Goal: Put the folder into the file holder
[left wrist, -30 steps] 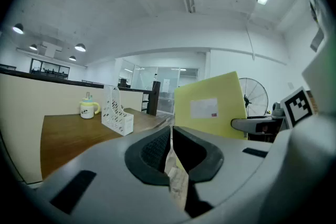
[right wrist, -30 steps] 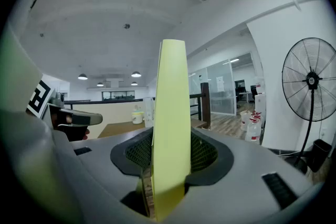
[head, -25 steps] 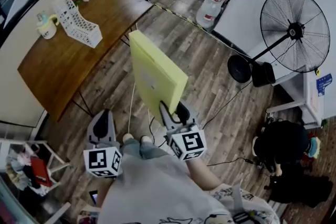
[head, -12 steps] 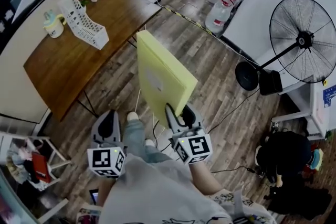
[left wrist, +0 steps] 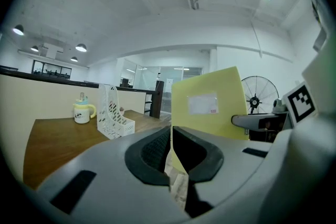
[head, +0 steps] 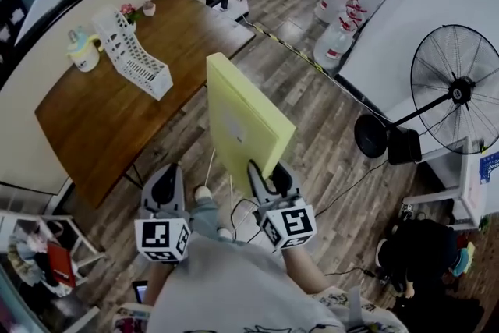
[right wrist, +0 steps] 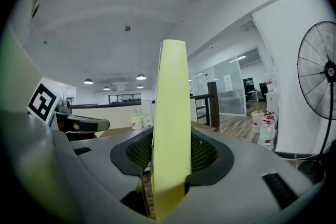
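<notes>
My right gripper is shut on the bottom edge of a thick yellow folder, which stands upright above the wooden floor. The right gripper view shows the folder edge-on, pinched between both pads. To its left my left gripper is shut with nothing in it; its pads meet at a thin seam. The white mesh file holder stands on the brown table ahead and to the left, well away from both grippers. In the left gripper view the file holder and the folder both show.
A cream mug with a lid and a small pink flower pot sit by the file holder. A standing fan is at the right, water jugs at the far wall. A cable lies on the floor. A low shelf stands at lower left.
Both grippers and the folder have moved forward toward the table, which now lies nearer and larger in view. The grip on the folder is unchanged.
</notes>
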Demonstrator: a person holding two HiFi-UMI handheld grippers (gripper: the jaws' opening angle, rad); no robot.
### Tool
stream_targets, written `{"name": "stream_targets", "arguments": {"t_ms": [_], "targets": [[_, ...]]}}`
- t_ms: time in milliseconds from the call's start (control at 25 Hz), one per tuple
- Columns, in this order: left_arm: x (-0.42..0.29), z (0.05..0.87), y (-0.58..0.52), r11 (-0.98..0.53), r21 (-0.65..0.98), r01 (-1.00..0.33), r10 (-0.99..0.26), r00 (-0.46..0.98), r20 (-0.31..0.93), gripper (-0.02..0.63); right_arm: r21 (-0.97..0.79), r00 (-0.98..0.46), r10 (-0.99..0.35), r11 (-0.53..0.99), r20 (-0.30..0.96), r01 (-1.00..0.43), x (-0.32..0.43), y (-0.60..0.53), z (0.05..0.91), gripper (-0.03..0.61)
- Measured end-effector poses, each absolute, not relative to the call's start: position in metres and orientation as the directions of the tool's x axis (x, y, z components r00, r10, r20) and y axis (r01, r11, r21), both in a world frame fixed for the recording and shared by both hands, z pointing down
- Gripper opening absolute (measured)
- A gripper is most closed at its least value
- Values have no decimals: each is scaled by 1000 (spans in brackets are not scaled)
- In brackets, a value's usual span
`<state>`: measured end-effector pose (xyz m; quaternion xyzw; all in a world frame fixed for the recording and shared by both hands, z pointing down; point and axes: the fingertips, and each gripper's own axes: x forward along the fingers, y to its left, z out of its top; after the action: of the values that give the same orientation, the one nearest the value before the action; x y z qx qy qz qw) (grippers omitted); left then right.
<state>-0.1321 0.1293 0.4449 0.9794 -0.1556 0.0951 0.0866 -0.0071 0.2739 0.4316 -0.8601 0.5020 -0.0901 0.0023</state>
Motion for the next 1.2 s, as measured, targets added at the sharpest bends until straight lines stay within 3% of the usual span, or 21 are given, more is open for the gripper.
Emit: {"name": "stream_targets", "arguments": {"t_ms": [520,1200], "targets": [[-69,438,22,-931,146,-335,-304,932,198,15,-93,494,-857,-510,149,-855,62,174,424,173],[-92,455,-24,-872,196,-449,-399,883,249,15,-55,441,-876,-459,194,-887,77,119,421,173]]}}
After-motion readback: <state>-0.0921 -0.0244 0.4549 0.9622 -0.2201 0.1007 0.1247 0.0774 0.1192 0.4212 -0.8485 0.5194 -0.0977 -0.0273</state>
